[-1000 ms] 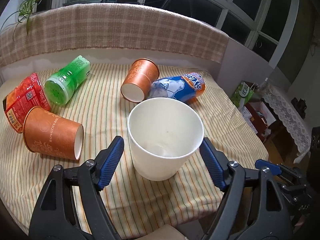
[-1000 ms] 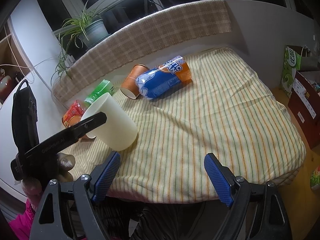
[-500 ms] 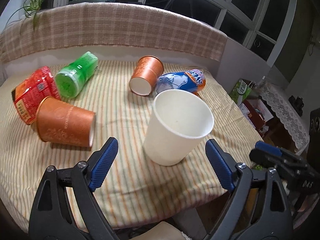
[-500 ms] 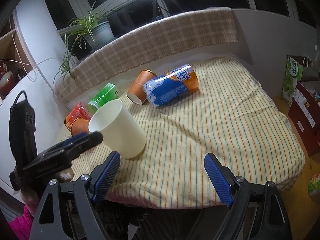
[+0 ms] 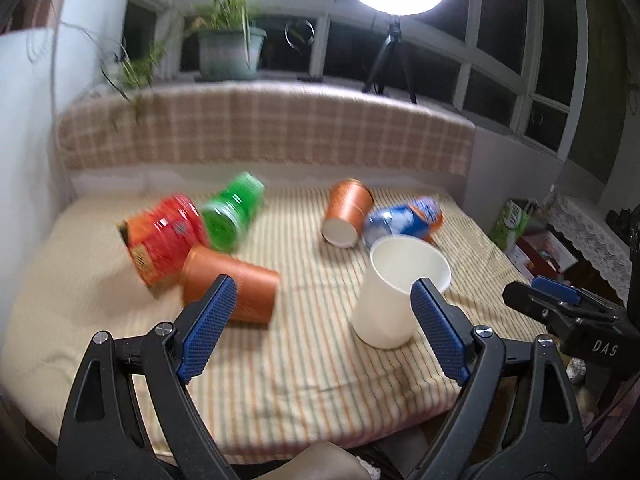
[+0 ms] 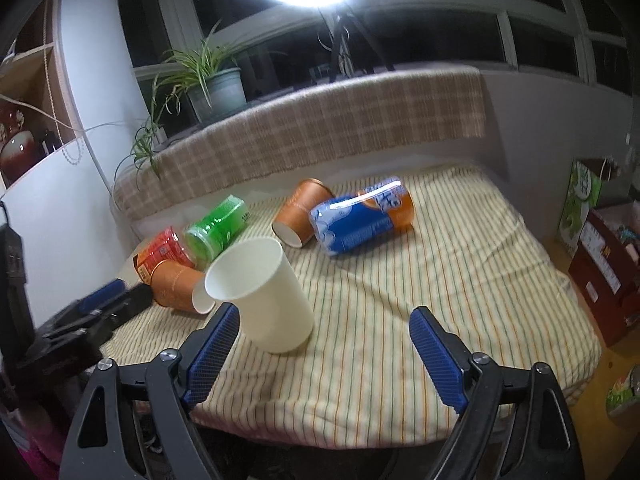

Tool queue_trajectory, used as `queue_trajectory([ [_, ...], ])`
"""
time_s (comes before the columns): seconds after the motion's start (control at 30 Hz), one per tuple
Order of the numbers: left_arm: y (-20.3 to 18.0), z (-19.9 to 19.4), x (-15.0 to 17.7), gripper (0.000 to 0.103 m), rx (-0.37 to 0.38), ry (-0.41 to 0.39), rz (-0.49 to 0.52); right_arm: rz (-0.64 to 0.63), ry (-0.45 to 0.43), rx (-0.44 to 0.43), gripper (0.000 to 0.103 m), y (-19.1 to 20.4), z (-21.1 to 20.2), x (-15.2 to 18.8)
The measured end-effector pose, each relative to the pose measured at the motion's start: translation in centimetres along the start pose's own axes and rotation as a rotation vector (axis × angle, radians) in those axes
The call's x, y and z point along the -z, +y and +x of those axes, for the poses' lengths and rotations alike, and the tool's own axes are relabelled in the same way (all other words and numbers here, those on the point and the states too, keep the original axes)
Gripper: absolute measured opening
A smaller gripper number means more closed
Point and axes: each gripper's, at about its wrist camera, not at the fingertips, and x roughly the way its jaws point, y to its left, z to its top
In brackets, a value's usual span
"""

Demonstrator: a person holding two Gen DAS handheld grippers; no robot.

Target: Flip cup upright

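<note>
Since a second ago your left gripper (image 5: 322, 328) has let the white cup (image 5: 400, 292) go and pulled back and to the left — the cup no longer sits between its fingers but off to their right, partly behind the right-hand pad.

From the left wrist view, the cup stands mouth-up on the striped surface (image 5: 304, 360), its long axis near vertical with a slight lean, base on the cloth. Your fingers are spread wide and hold nothing. Straight ahead of them lies an orange cup (image 5: 236, 286) on its side, mouth toward the right, just in front of the left pad; a red canister (image 5: 164, 236) and a green canister (image 5: 232, 216) lie tipped behind it, blurred. A second orange cup (image 5: 346, 212) and a blue can (image 5: 404, 220) lie farther back.

From the right wrist view, your right gripper (image 6: 324, 354) is also parted and empty. The white cup (image 6: 264, 292) sits just ahead of its left finger, nearer this hand than any fallen one. The near orange cup (image 6: 180, 284) lies to the cup's left, axis roughly level, mouth facing the white cup.

By my judgement the white cup is done — the near orange cup looks the likely next candidate, and your left hand is closer to it.
</note>
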Motion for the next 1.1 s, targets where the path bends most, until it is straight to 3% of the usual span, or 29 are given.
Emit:
queue_trajectory([
  [0.07,0.1,-0.7,-0.3,0.103,-0.015,-0.032,0.005,-0.026,-0.019,0.019,0.094,0.5,-0.2,0.0],
  [0.2,0.2,-1.7,-0.5,0.103,-0.03,-0.071,0.006,-0.066,-0.052,0.047,0.102,1.4,-0.6,0.0],
  [1.1,0.3,-2.3,-0.4,0.103,-0.056,-0.094,0.008,-0.062,-0.047,0.072,0.103,1.4,-0.1,0.3],
])
